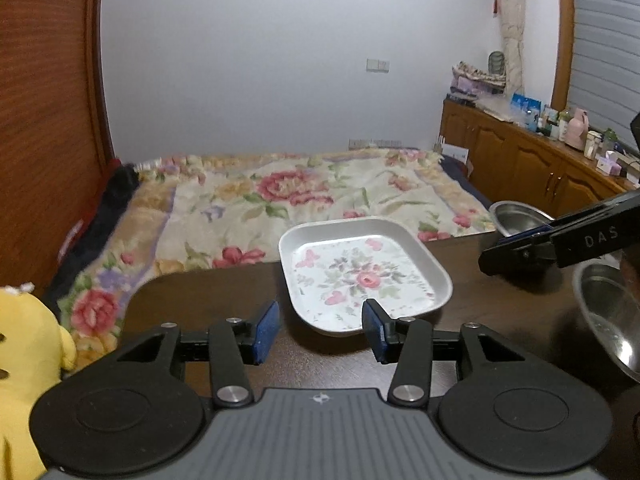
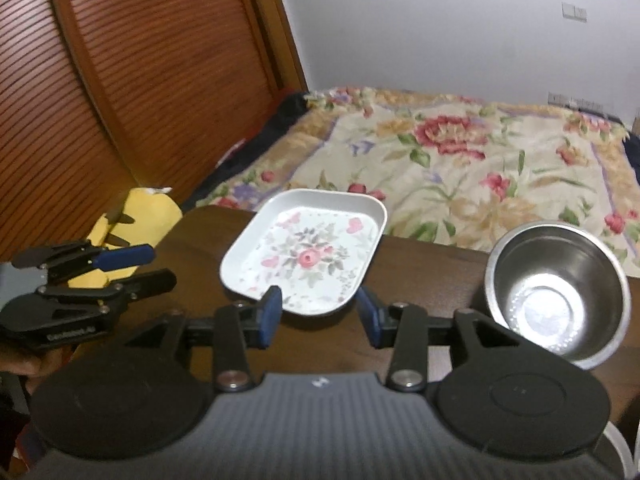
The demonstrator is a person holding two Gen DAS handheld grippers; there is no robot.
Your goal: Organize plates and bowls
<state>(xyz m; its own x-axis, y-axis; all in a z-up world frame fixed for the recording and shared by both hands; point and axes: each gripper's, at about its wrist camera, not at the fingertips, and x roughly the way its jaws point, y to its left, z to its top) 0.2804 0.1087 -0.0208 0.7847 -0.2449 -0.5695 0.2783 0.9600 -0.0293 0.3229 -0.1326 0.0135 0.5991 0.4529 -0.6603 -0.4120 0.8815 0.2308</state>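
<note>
A white square plate with a pink flower print (image 1: 360, 276) (image 2: 304, 252) lies on the dark wooden table (image 1: 192, 304), near its far edge. My left gripper (image 1: 320, 330) is open just short of the plate's near rim, and its blue pads touch nothing. My right gripper (image 2: 318, 312) is open too, with the plate's near edge just beyond its fingertips. A steel bowl (image 2: 556, 288) stands to the right of the plate. The left wrist view shows two steel bowls, one far (image 1: 516, 214) and one close at the right edge (image 1: 608, 316). Each gripper appears side-on in the other's view (image 1: 504, 250) (image 2: 136, 268).
A bed with a floral blanket (image 1: 300, 192) lies right behind the table. A yellow plush toy (image 1: 28, 344) sits off the table's left corner. A louvred wooden door (image 2: 120, 80) fills the left, and a wooden cabinet with small items (image 1: 540, 156) stands at the right.
</note>
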